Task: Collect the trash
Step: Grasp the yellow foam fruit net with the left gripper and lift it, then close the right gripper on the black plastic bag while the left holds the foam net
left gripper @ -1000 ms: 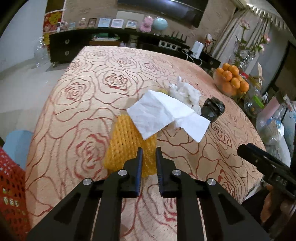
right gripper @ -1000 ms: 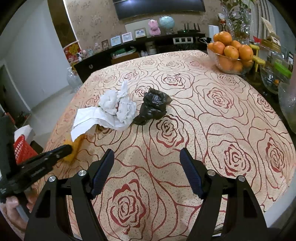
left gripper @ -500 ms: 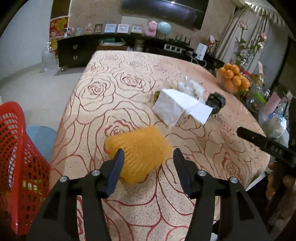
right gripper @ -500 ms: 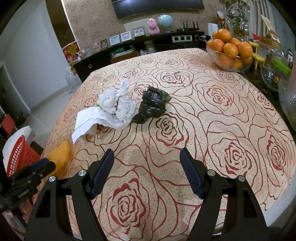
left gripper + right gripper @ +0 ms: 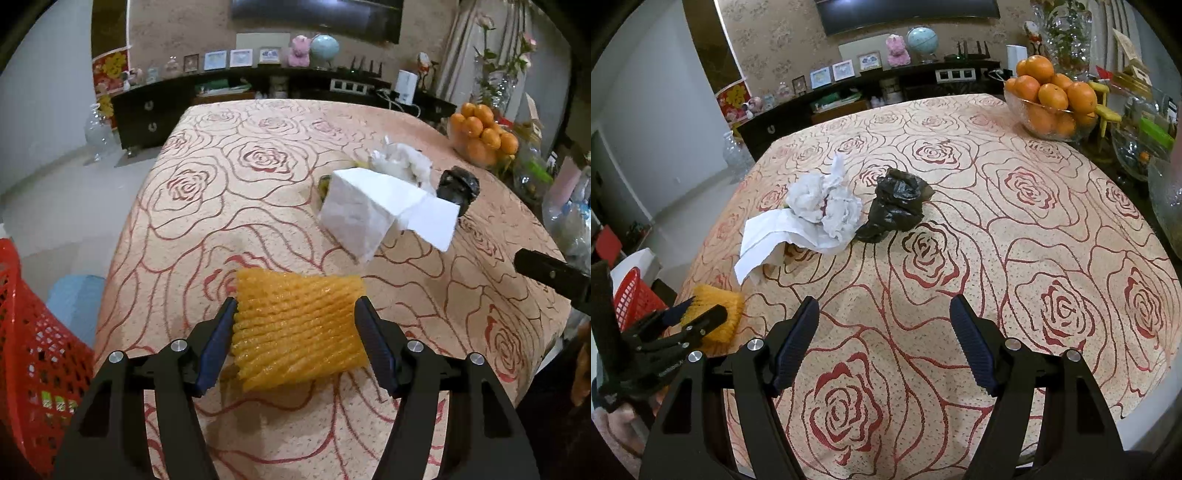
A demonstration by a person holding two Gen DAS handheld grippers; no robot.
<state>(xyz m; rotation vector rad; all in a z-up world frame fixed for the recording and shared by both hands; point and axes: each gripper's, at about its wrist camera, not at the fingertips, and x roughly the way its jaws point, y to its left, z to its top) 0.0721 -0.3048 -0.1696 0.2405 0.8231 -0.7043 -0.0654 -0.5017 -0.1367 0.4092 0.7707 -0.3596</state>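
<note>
A yellow foam fruit net (image 5: 297, 328) lies on the rose-patterned tablecloth (image 5: 221, 221) between the fingers of my left gripper (image 5: 295, 332), which is open wide around it. The net also shows in the right wrist view (image 5: 718, 306). Beyond it lie a flat white tissue (image 5: 369, 214), a crumpled white tissue (image 5: 827, 203) and a crumpled black bag (image 5: 897, 203). My right gripper (image 5: 882, 343) is open and empty above the table's near part.
A red mesh basket (image 5: 29, 354) stands on the floor left of the table, with a blue stool (image 5: 74, 299) beside it. A glass bowl of oranges (image 5: 1052, 99) and glassware (image 5: 1167, 203) stand at the table's right side.
My left gripper opened from shut on the net's edge to wide open. The net came nearer the table's front left and now lies between the fingers. The right gripper hardly moved.
</note>
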